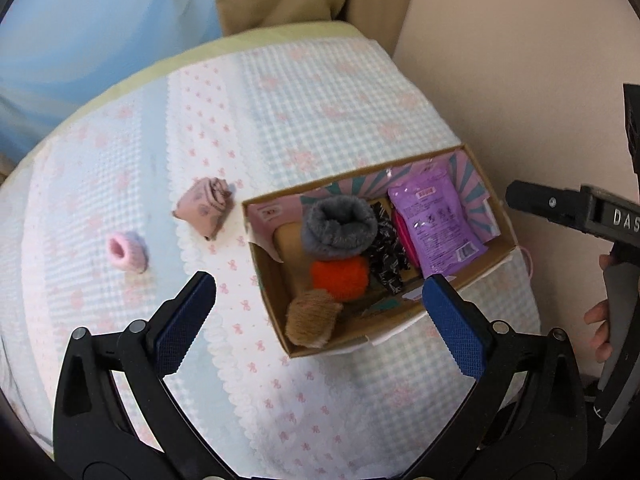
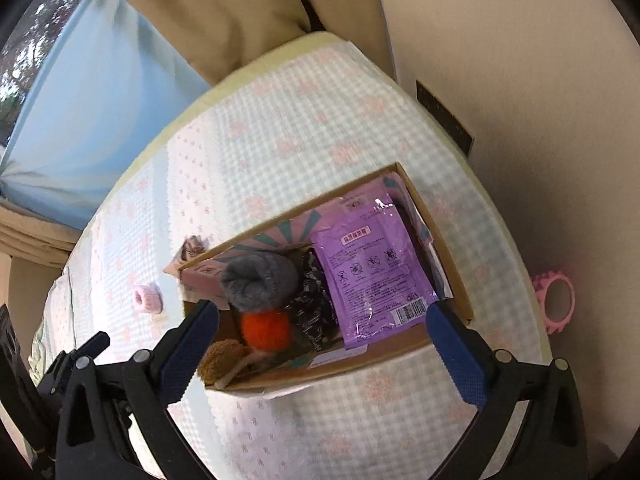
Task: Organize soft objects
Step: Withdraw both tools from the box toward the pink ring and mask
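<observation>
A cardboard box (image 1: 276, 312) (image 2: 456, 264) sits on the quilted bed cover. Inside lie a grey fuzzy sock roll (image 1: 338, 228) (image 2: 258, 280), an orange one (image 1: 340, 276) (image 2: 266, 330), a tan one (image 1: 310, 322) (image 2: 220, 364), a black patterned bundle (image 1: 386, 256) (image 2: 314, 312) and a purple packet (image 1: 434, 226) (image 2: 372, 256). On the cover left of the box rest a dusty-pink folded roll (image 1: 206, 206) (image 2: 192, 250) and a small pink roll (image 1: 126, 254) (image 2: 146, 298). My left gripper (image 1: 320, 312) is open above the box's near end, holding nothing. My right gripper (image 2: 322, 334) is open over the box, also holding nothing.
The bed cover (image 1: 280, 120) ends at a beige wall (image 1: 520, 60) on the right. A beige curtain (image 2: 224, 12) and a blue one (image 2: 92, 92) hang at the back. A pink spiky ring (image 2: 556, 300) lies by the wall. A hand (image 1: 600, 320) holds the other gripper's handle at the right.
</observation>
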Motion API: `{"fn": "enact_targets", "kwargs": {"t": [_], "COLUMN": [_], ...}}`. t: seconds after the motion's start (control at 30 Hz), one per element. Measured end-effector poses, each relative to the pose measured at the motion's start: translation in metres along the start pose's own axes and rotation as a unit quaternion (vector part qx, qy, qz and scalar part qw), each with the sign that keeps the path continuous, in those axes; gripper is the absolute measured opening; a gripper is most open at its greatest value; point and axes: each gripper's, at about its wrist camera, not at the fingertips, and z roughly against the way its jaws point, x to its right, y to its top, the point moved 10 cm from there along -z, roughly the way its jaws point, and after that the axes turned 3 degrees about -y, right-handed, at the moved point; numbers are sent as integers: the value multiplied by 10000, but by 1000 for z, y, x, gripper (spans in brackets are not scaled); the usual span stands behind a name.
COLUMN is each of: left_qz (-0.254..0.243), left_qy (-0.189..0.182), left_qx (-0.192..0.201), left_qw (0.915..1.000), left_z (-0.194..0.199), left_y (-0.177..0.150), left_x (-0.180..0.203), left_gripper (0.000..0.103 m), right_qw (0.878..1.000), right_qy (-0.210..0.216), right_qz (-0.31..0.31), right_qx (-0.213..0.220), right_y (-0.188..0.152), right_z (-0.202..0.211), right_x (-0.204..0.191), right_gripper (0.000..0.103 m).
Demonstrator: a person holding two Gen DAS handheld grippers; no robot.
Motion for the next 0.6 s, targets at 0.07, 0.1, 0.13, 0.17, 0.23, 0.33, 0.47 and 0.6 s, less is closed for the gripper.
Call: {"fn": "enact_targets", "kwargs": {"t": [0.07,0.1,0.13,0.17,0.23,0.33,0.47,0.6], "left_qz": [57,83,129,149,183,219,342,417], "left_qy": [14,18,21,17,22,97,80,375], "left_qx": [142,180,267,322,502,765,1137,1432], "left_qw": [9999,9998,9996,9994,9986,9968,9929,9881], "left_z": [20,26,39,46,69,104,151,186], "left_y": [-1,-2,-3,-3,-5,-9,-17,-31], "left_x": [-2,-3,-5,-5,-8,-15,-25,-40], "left_gripper": [103,103,103,103,103,103,103,103], "right_qw": [9998,9995,9991,9983,9962,9913,9811,9738], "right_qy": [-34,-44,-38,-45,-102,-153,-194,-116], "right_qz": [134,247,352,481,715,1015,1456,1613], "right_qx": [122,195,242,313,493,825,1258,1598], "right_y": [-3,-5,-7,-9,-14,-21,-40,-61], "right_z": [15,25,32,43,63,96,140,174], "right_x": [-5,-9,-14,-21,-34,-56,-88,-110], "right_gripper": [103,103,103,103,103,103,103,103]}}
